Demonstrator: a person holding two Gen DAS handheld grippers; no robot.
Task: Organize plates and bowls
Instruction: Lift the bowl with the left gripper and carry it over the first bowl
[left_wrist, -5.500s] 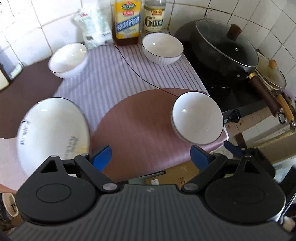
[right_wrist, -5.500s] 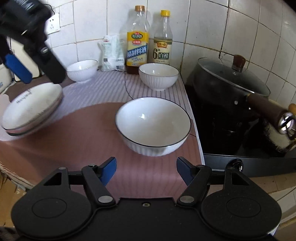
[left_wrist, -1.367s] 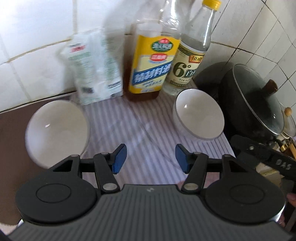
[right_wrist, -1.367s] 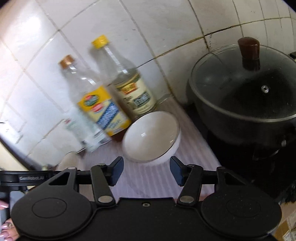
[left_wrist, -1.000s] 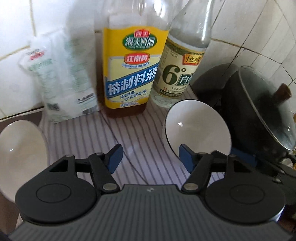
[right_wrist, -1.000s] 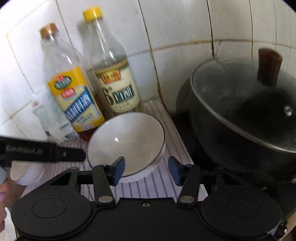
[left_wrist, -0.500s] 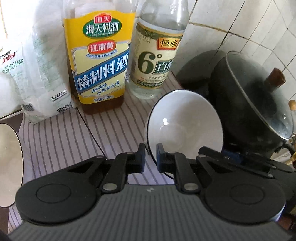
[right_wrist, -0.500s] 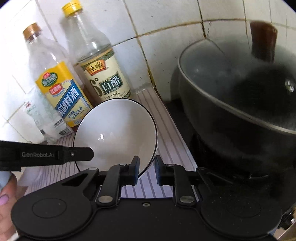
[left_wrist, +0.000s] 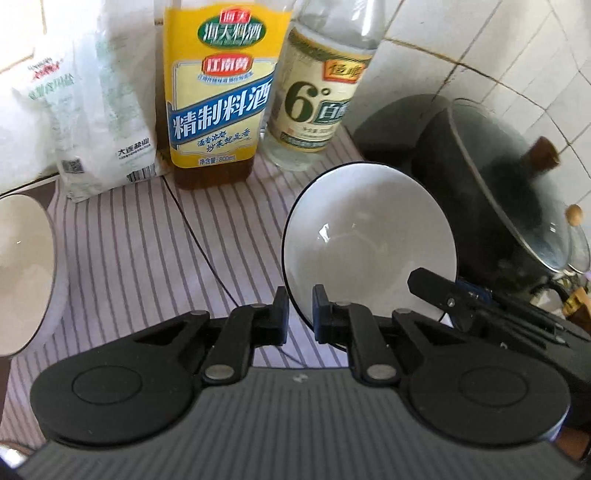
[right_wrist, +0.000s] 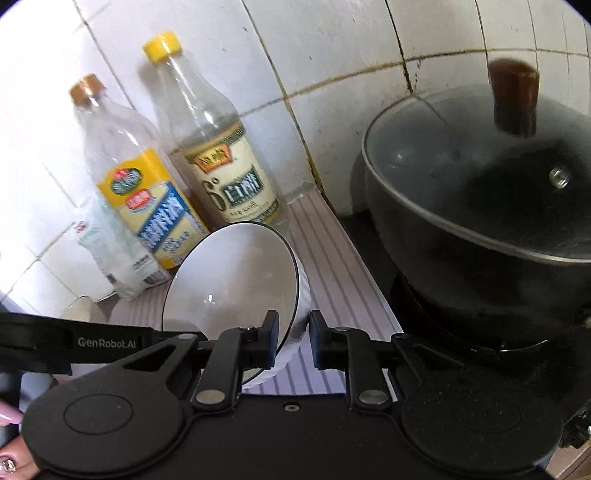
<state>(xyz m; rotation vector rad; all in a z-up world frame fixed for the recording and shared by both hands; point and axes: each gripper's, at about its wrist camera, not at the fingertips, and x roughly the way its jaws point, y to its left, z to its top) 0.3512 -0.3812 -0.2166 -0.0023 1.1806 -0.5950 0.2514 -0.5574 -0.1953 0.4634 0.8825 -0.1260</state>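
Note:
A white bowl with a dark rim is tilted over the striped mat, in front of the bottles. My left gripper is shut on its left rim. My right gripper is shut on its opposite rim; the bowl also shows in the right wrist view. The right gripper's body shows in the left wrist view at the bowl's right side. A second white bowl stands at the left edge of the mat.
A yellow-labelled cooking wine bottle, a vinegar bottle and a white bag stand against the tiled wall. A black pot with a glass lid sits on the stove at the right.
Both grippers have closed on opposite rims of the bowl by the bottles. The bowl is now tilted up off the mat.

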